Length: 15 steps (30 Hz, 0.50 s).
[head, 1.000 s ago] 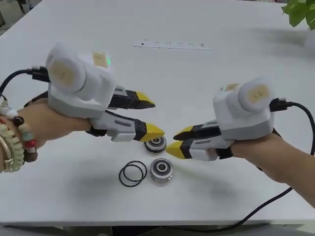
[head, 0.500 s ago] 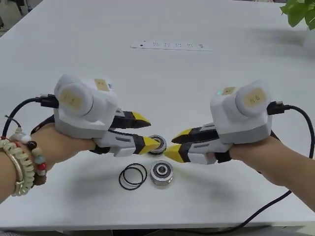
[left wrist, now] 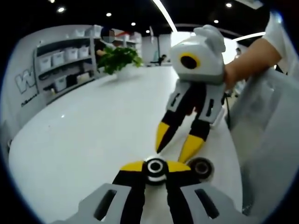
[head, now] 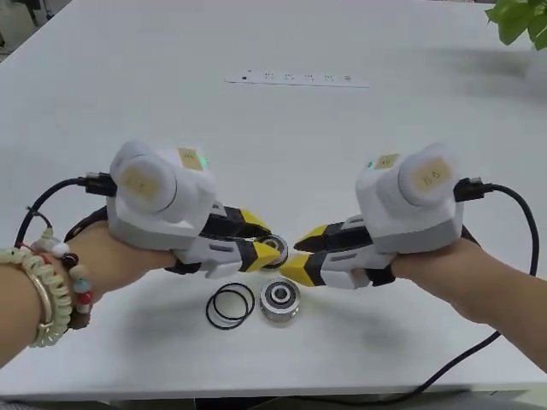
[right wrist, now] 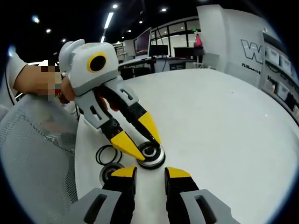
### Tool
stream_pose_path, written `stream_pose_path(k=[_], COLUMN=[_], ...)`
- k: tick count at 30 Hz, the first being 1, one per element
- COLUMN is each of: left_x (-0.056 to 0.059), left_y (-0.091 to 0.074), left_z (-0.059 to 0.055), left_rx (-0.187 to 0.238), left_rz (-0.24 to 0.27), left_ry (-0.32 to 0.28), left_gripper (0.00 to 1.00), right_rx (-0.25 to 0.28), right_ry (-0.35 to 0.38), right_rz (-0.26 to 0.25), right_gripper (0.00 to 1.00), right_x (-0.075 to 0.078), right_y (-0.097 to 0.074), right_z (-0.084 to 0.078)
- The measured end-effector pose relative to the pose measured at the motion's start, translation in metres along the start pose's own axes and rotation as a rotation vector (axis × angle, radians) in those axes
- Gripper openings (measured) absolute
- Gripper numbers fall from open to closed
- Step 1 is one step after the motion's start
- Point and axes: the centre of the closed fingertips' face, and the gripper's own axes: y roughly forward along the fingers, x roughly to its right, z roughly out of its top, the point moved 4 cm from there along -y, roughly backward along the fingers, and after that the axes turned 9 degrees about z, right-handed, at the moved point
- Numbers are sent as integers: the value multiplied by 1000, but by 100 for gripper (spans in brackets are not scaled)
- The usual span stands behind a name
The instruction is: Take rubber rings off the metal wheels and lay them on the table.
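My left tongs (head: pixel 267 243) are gripping one metal wheel (head: pixel 277 248); a second wheel (head: pixel 279 296) is lying beside two rubber rings (head: pixel 231 302). My right tongs (head: pixel 297 254) are hovering part-open, empty.

Head view: from above and behind, facing forward and down on the table (head: pixel 385 111), near | left gripper view: low over the table, facing right gripper (left wrist: pixel 173 150), close | right gripper view: low, facing left gripper (right wrist: pixel 147 148), close | shared by all three: metal wheel (head: pixel 273 248) between the opposed tips
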Motion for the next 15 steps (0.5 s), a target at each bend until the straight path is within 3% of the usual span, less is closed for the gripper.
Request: stream_pose_path(k=[2,15], left_x=[0,-1], left_y=[-1,4], left_z=[-4,-3], left_rx=[-14,4], left_rz=[4,-8], left_ry=[-5,-24], left_gripper=[15,15], right_rx=[1,-5], right_ry=[1,-26], right_rz=[-5,-19], right_gripper=[22,22], right_x=[1,0], right_y=[-1,6], right_z=[0,0])
